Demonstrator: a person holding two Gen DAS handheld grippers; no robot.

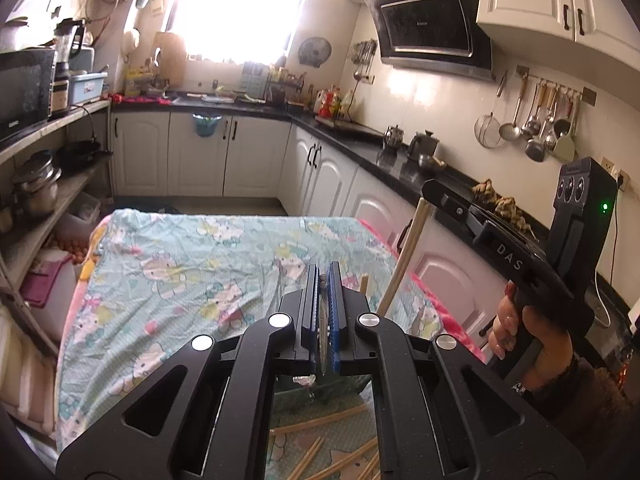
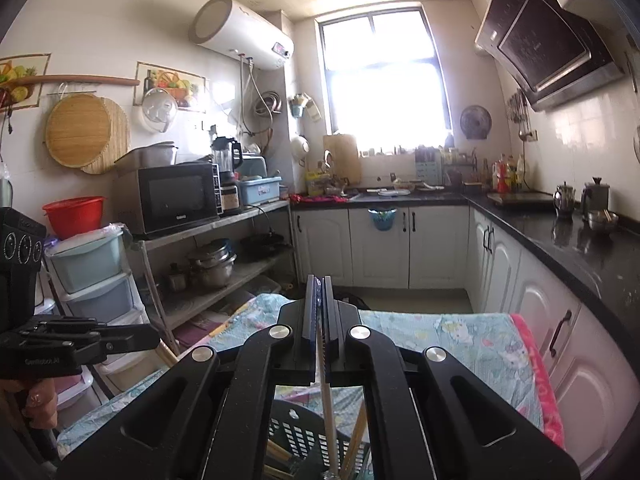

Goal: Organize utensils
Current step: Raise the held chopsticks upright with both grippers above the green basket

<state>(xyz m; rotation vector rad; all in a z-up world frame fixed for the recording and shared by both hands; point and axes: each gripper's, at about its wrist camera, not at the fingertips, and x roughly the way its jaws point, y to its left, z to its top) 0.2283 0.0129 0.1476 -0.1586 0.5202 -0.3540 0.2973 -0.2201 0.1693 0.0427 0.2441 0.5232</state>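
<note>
With the right gripper (image 2: pixel 319 312) clenched on one chopstick (image 2: pixel 329 420) and the left gripper (image 1: pixel 323 300) grasping something thin, I would lower each stick upright into the black basket (image 2: pixel 304 436) at 6 o'clock before releasing the fingers.

Sunlit window (image 2: pixel 384 80) above white cabinets (image 2: pixel 380 244) and black countertop (image 2: pixel 560 236).

Two handheld grippers: the left gripper (image 1: pixel 324 280) and the right gripper (image 2: pixel 319 292), each with its jaws closed together. One table under one cartoon-print cloth (image 1: pixel 192 264); one dark slotted basket (image 2: pixel 304 436) seen below the right gripper; chopsticks (image 1: pixel 320 424) loose on the cloth, at least five in sight, the full number hidden by the gripper body. Further: one microwave (image 2: pixel 176 196), one red basin (image 2: pixel 74 214), two metal kettles (image 2: pixel 564 198), one range hood (image 1: pixel 432 28), one window (image 2: pixel 384 80).
</note>
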